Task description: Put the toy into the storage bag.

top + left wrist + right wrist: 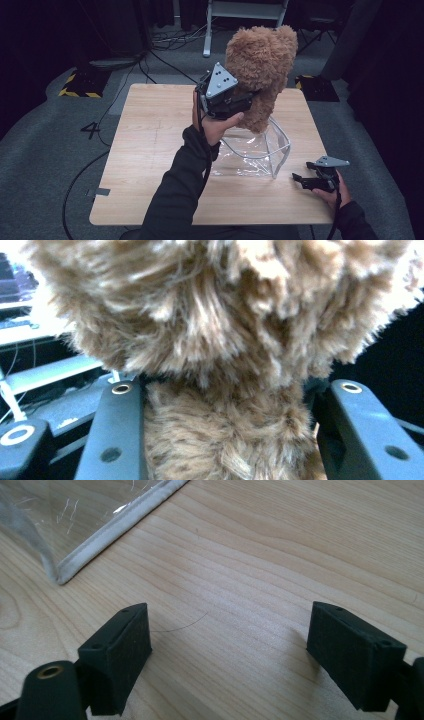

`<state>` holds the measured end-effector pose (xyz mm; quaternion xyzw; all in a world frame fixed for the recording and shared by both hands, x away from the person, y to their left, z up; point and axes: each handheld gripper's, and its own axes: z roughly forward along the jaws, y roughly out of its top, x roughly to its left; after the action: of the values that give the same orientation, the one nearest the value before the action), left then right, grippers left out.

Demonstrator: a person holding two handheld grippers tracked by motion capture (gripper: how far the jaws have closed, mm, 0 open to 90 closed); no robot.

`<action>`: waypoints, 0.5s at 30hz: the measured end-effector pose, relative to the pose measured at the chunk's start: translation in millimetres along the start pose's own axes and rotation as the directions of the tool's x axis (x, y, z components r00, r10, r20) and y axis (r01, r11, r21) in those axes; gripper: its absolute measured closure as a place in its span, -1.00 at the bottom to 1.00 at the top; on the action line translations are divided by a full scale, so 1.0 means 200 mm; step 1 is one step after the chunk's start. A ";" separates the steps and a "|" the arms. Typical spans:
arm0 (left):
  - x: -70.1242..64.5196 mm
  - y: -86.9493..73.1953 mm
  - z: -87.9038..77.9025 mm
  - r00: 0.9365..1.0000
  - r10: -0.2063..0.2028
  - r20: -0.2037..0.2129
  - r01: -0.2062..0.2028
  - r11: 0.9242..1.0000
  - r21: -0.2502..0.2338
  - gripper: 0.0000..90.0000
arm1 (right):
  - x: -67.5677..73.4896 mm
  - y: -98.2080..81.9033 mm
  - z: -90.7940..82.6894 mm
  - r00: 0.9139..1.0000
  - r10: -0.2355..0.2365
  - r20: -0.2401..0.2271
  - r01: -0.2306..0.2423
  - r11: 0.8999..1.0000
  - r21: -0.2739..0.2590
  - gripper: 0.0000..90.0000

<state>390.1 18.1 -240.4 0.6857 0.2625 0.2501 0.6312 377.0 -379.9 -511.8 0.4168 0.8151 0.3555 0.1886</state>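
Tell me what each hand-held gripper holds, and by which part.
The left hand-held gripper is shut on the brown teddy bear, clamping its body just below the head. The right hand-held gripper is open, holding nothing.

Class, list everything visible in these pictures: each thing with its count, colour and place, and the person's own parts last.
Teddy bear: one, brown, held above the bag.
Clear bag: one, transparent with pale edging, on the table's right half.
Table: one, light wood, centre.
Cables: several, dark, on the grey floor behind.
Left tool: one, black, shut on the teddy bear.
Right tool: one, black, open, low over the table's right edge.
Sleeves: two, dark, bottom.
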 end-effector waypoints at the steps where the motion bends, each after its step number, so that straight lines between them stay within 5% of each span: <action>1: 0.00 0.00 0.01 1.000 -0.011 -0.009 0.011 1.000 -0.002 0.10 | 0.00 0.00 0.00 1.000 -0.005 0.002 0.005 1.000 -0.003 -0.61; 6: -0.03 0.01 0.07 0.999 -0.049 -0.021 0.048 0.999 -0.012 0.10 | 0.00 0.00 0.00 1.000 -0.005 0.003 0.005 1.000 -0.004 -0.61; 15: -0.09 -0.04 0.13 0.999 -0.039 -0.015 0.039 0.999 0.013 0.10 | 0.00 0.00 0.00 1.000 -0.008 -0.002 0.008 1.000 -0.002 -0.61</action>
<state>394.5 -11.8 -251.2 0.6827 0.2820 0.2409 0.6296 376.9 -380.2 -511.9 0.4131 0.8165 0.3560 0.1896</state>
